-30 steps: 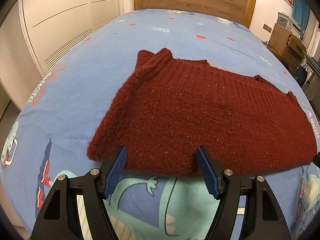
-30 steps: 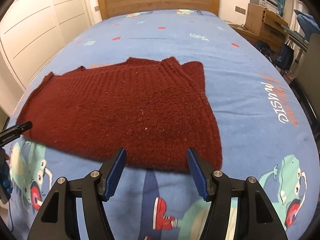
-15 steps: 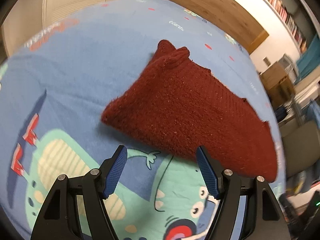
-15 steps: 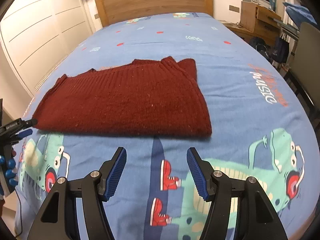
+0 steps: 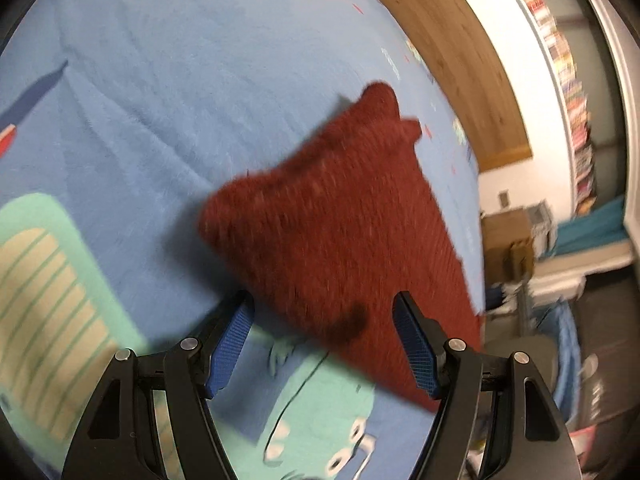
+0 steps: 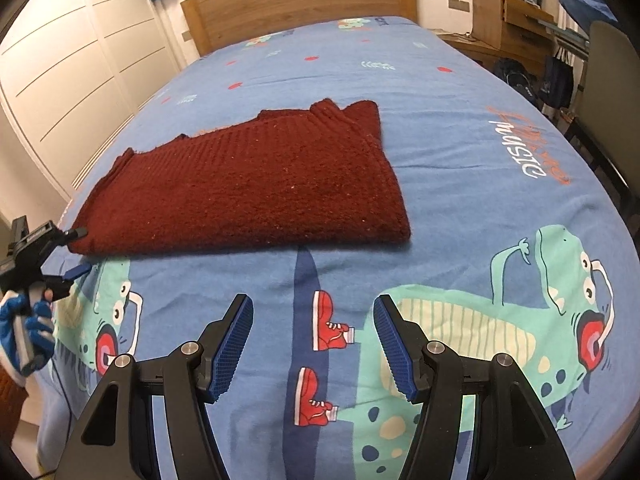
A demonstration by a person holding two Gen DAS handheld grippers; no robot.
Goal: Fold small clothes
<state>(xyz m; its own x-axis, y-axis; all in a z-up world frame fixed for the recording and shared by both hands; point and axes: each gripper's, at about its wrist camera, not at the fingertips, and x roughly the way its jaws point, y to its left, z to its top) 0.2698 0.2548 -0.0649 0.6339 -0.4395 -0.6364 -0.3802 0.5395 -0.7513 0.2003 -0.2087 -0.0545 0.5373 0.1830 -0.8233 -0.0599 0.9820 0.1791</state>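
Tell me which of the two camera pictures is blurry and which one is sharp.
Left wrist view: smeared by motion, the red sweater and bedspread fuzzy, though the left tongs stay crisp. Right wrist view: sharp, the sweater's knit and the dinosaur print clear, edges bent by the fisheye lens.

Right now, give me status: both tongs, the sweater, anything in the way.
Left tongs open, at sweater corner. Right tongs open, short of it, nothing held. Sweater flat on bed. Nothing in the way.
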